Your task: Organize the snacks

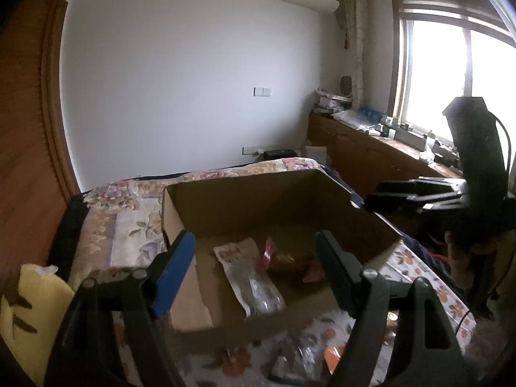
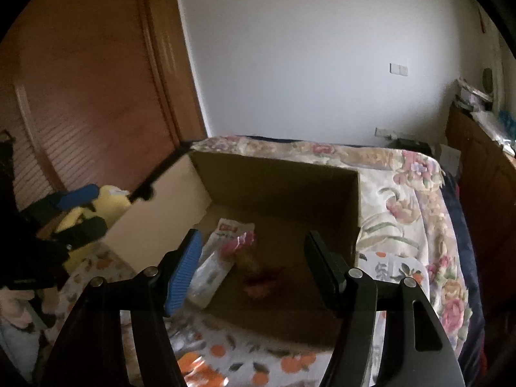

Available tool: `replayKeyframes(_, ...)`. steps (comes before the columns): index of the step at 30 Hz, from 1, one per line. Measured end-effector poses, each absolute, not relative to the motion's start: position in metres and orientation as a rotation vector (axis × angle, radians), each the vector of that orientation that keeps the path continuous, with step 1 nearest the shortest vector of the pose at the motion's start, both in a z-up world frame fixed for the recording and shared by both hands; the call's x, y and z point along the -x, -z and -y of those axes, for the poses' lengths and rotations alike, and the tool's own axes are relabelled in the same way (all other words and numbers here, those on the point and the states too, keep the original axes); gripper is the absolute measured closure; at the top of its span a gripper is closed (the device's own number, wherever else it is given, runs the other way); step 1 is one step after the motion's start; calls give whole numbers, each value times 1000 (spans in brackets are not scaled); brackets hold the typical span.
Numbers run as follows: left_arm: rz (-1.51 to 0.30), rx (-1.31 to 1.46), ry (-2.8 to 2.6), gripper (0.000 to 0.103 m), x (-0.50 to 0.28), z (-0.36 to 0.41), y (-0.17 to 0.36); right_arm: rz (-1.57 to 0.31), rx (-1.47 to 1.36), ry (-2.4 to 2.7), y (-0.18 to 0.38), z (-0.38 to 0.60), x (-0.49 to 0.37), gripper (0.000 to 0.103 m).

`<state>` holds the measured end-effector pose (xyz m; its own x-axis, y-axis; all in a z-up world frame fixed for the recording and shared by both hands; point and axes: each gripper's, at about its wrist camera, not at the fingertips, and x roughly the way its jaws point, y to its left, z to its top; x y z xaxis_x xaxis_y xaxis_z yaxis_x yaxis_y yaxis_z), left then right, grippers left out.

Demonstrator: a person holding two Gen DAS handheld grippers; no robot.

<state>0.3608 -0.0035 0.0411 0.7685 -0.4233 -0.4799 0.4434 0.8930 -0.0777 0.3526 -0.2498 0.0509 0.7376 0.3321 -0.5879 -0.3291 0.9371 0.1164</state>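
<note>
Left wrist view looks along the left claw (image 1: 254, 269), whose two fingers stand well apart with nothing between them; one finger carries a blue ribbed pad (image 1: 172, 277). Beyond the fingers, an open brown cardboard box (image 1: 245, 190) sits on a bed covered by a floral quilt (image 1: 129, 225). On the box floor lie two snacks side by side and touching: a long clear plastic packet with a white and red label (image 1: 246, 275), and a brown snack in a clear wrapper with pink ends (image 1: 288, 259). More wrapped snacks (image 1: 296, 359), blurred, lie on the quilt in front of the box, near the camera. A yellow soft toy (image 1: 29, 316) rests at the left edge. At the right, the right claw (image 1: 390, 195) hangs just past the box's right wall.

Right wrist view shows the right claw (image 2: 253, 272) with its fingers also spread wide and empty, hovering over the near edge of the same box (image 2: 277, 174). Both snacks, the clear packet (image 2: 216, 264) and the pink-ended one (image 2: 254, 267), lie on the box floor below it. The left claw (image 2: 80, 208) appears at the far left, outside the box, beside the yellow toy (image 2: 109, 198).
</note>
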Motion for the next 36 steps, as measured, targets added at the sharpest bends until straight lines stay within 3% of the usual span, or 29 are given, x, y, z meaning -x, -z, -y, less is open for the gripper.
replayKeyframes(13,-575,-6,440,25,-250,-39,-14,-646,-22,-376,-59,256,-221,35)
replayKeyframes(23,-621,-29,426,25,-187,-31,32,-696,-1,-378,-2,247,-172,35)
replayKeyframes(36,-680,-9,348,25,-174,-23,85,-699,-19,-343,76,232,-149,35)
